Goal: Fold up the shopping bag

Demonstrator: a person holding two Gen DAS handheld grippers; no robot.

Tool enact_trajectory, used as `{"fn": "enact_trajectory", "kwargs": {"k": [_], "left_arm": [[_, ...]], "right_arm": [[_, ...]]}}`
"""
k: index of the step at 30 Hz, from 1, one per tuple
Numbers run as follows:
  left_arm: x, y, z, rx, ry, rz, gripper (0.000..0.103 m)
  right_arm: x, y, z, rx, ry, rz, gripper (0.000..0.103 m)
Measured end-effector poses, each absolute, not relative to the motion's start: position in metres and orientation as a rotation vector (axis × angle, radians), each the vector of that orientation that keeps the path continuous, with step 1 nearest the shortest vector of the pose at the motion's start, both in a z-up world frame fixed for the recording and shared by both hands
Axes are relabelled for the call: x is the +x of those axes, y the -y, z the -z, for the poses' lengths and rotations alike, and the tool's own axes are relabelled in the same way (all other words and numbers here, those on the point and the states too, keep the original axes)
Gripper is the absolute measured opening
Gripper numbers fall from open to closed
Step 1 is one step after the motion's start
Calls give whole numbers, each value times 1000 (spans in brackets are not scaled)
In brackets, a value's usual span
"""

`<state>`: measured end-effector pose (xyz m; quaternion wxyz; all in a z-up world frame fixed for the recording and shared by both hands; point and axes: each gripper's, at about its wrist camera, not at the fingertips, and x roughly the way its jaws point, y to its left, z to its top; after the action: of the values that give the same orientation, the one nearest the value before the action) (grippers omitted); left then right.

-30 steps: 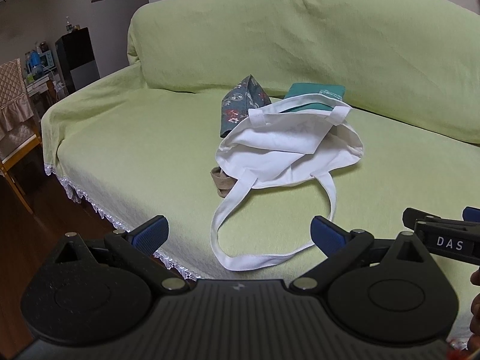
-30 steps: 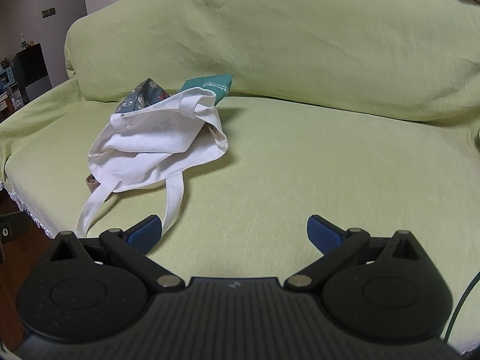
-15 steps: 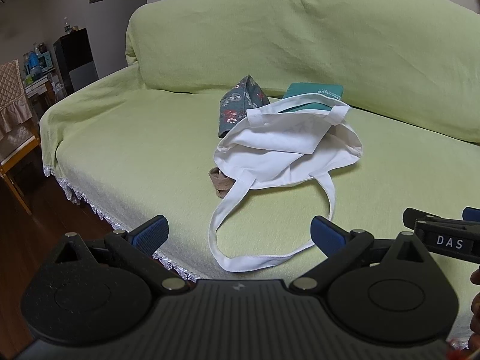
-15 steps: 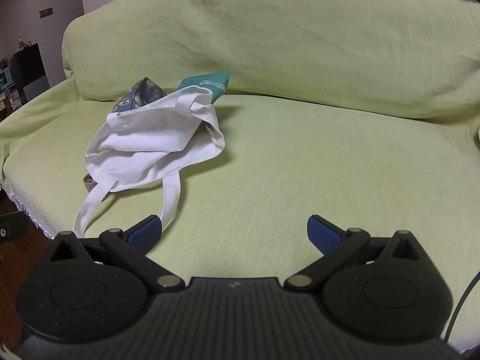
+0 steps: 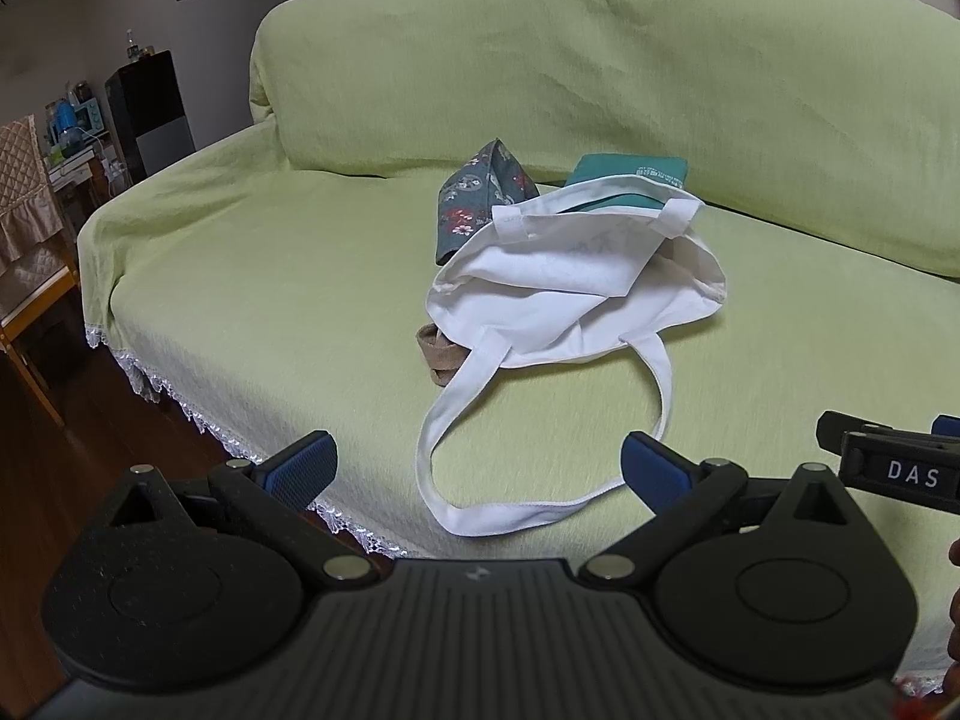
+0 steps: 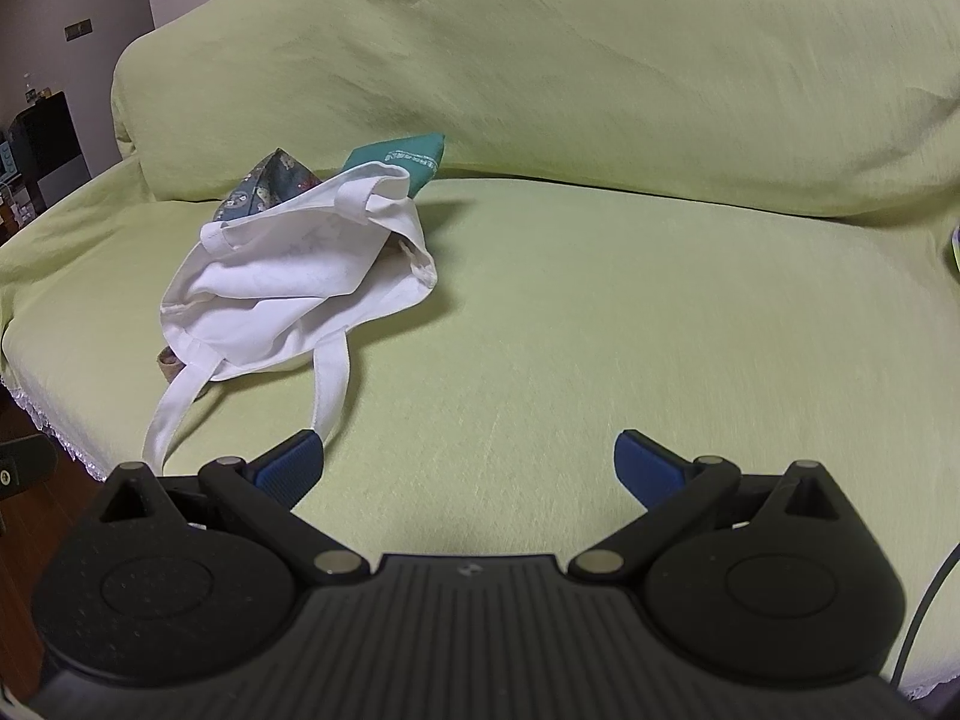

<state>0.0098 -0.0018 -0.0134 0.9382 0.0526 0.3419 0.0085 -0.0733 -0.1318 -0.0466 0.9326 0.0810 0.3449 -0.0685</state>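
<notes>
Broadly, everything sits on a sofa [image 5: 288,276] draped in a pale green cover, and the white canvas tote bag [image 5: 570,294] lies rumpled near the middle of the seat, toward 12 o'clock from the left gripper [image 5: 477,462] and toward 10 o'clock from the right gripper [image 6: 468,462]. Both grippers are spread wide and empty, hovering short of the bag with nothing between their blue pads.

The step in hand looks like the first reach. The bag is not flat: its mouth gapes at the far side and its body is bunched, so it would be wise to drag it out onto bare seat and smooth it before any fold. The long handle loop [image 5: 540,504] trails toward the front edge of the seat, nearest the left gripper, and is the easiest thing to pinch; taking it alone, though, would probably only lift a strap and let the body sag. Each gripper taking one corner of the bag, with the handles tucked inward afterwards, seems the surer way.

Other things crowd the bag. A folded floral cloth [image 5: 480,198] stands at its 11 o'clock, touching or just behind its rim. A teal pouch [image 5: 630,174] lies at its 12 o'clock, partly behind the bag's opening. A tan fabric piece [image 5: 438,354] pokes out from under its near-left corner, and could be dragged along if the bag is pulled.
</notes>
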Motion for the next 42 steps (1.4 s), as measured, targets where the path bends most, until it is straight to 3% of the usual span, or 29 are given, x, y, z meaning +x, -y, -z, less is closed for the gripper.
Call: {"fn": "enact_trajectory", "kwargs": {"k": [26, 42], "left_arm": [[24, -5, 22, 93, -713, -19, 102], [60, -13, 57, 70, -784, -14, 102]], "right_arm": [[-56, 132, 50, 155, -722, 141, 102], [-17, 137, 67, 146, -735, 123, 102]]}}
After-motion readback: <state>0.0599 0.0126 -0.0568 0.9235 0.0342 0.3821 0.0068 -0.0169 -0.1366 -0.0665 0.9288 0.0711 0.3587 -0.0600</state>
